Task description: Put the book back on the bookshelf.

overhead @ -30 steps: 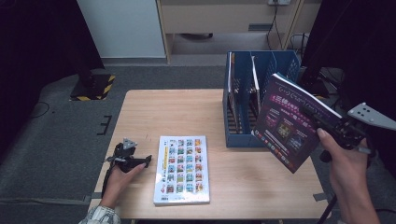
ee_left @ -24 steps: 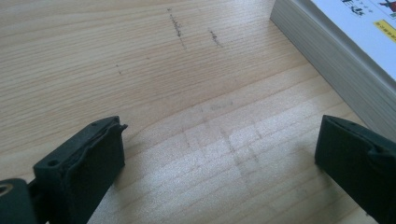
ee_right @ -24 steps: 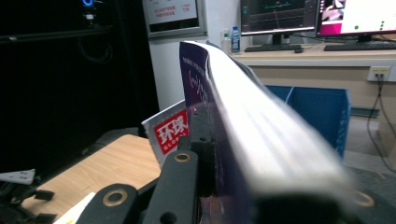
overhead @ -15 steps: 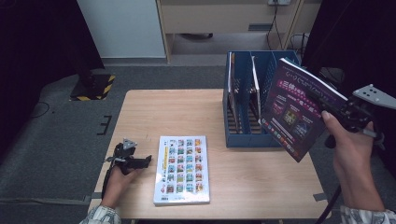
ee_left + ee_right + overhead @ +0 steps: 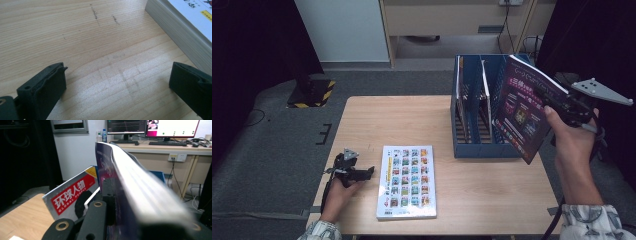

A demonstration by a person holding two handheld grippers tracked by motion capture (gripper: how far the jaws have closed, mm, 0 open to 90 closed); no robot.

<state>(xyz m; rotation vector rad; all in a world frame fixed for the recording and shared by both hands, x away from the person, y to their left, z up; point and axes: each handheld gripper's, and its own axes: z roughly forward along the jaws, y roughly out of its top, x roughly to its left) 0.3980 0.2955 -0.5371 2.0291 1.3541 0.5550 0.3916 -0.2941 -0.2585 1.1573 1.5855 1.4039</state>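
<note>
Over the last second I lifted the purple magazine (image 5: 526, 107), clamped in my right gripper (image 5: 562, 106), higher beside the blue file rack (image 5: 486, 148), ready to slot in; my left gripper (image 5: 362, 173) rested wide open.

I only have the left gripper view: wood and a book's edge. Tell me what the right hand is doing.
Observer: The right gripper holds a purple magazine in the air, beside the blue file rack.
Operator: Report the grip.
Observer: Its fingers are clamped on the magazine's edge.
Operator: Say what's in the rack.
Observer: A magazine with a red title band stands in it.
Operator: Identify that book beside me.
Observer: Its cover shows a grid of small coloured pictures.
</note>
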